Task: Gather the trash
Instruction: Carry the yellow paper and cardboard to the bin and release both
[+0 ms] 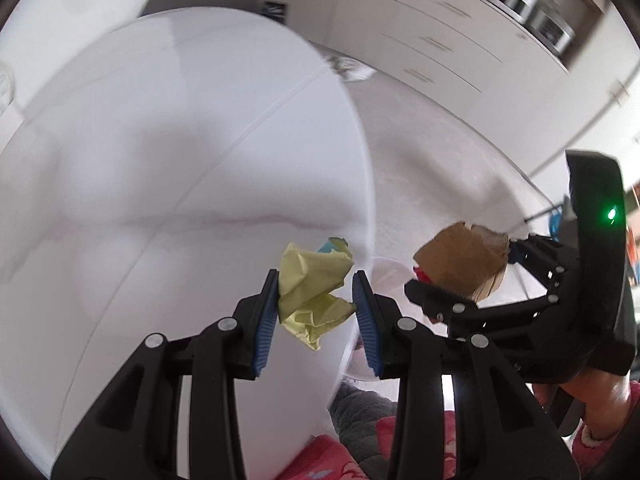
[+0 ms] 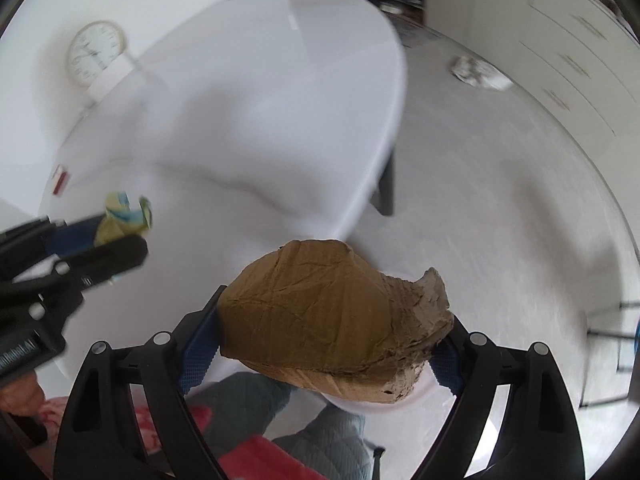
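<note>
Blurred left gripper pinches yellow paper wad; right gripper clamps torn cardboard lump

left wrist view: mounted just behind the left black two-finger gripper, looking forward and down, close over the round white table. right wrist view: mounted the same way behind the right black two-finger gripper, by the same table's edge, farther from it. shared: the table, pale floor beyond it, and each other's gripper.
</note>
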Demonstrator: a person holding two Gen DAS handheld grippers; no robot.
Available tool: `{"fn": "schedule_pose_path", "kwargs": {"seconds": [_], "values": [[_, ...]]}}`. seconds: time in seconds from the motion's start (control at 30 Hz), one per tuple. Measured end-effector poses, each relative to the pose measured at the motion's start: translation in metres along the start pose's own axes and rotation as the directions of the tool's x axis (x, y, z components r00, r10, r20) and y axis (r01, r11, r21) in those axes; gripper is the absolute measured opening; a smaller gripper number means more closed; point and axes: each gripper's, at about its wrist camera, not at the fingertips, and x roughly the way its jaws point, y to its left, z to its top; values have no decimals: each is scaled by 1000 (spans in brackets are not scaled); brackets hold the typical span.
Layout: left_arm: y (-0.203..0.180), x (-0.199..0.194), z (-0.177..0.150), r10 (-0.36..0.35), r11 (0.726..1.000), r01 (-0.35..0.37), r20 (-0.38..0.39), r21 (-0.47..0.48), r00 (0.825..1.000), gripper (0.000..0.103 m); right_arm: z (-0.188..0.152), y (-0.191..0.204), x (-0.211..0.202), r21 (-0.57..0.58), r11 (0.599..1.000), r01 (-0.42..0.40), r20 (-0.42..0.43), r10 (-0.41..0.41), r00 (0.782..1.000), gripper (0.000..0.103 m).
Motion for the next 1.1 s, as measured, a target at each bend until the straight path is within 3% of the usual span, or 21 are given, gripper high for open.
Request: {"fn": "schedule_pose_path", "kwargs": {"seconds": [0.17,0.37,0.4,0.53,0.8,0.9,1.1], "values": [[-28,8,3,-22,997,23,-16,75,1000,36,-23,-31,-5,78,997,21,-3,-21,1000,87],[-54,21,3,-40,989,48,-61,140,997,36,-30,-40,-6,130,991,26,-1,-26,1000,87],[-64,28,17,-41,988,50,-67,146,997,36,-31,-42,-5,136,990,26,-3,-26,1000,87],[-77,34,22,-47,985,60,-81,164,996,36,-38,-48,-4,144,989,27,-16,-25,1000,87],[-78,36,20,-57,980,74,-97,185,994,36,-52,-49,11,130,992,4,-50,3,999,88],[-79,36,19,-59,977,79,-104,198,993,36,-57,-47,18,115,993,9,-70,0,998,97],[-82,35,17,-63,970,89,-118,225,991,36,-63,-64,18,193,981,34,-86,-17,996,100]]}}
